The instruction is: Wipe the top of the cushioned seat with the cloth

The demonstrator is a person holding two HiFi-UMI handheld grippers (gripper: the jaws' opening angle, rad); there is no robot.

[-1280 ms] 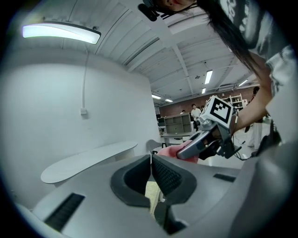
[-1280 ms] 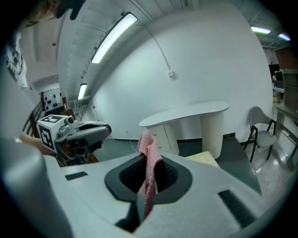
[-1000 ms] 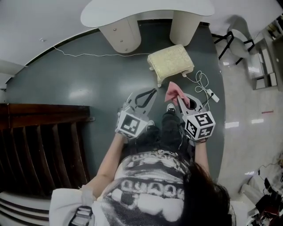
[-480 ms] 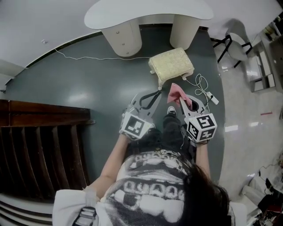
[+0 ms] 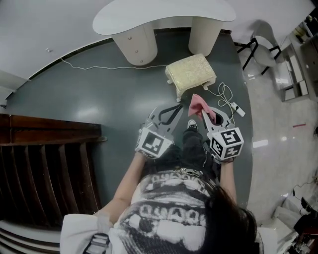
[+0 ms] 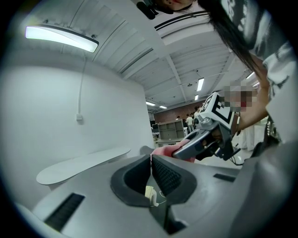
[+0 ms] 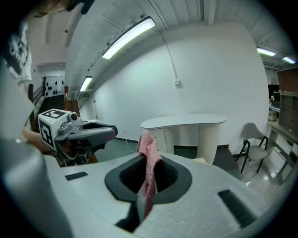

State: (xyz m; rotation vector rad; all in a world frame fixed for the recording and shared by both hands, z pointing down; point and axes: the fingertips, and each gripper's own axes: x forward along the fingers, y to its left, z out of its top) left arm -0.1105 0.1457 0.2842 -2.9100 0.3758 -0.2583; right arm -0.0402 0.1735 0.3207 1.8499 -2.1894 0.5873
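Pink cloth, one piece, is clamped between the closed jaws of the right gripper. In the right gripper view the cloth stands up above the pads, and its lower end is lost in the slot between them. The left gripper has its jaws pressed together with nothing held. In the left gripper view a small pale object shows through the gap below the pads and cannot be identified. One cushioned seat, cream, stands on the dark green floor just ahead of both grippers, clear of the cloth; its underside and most of its legs are hidden. One white table on two pedestals stands beyond it, cut off at the top edge. One chair stands to the right. A white cable lies coiled beside the seat.
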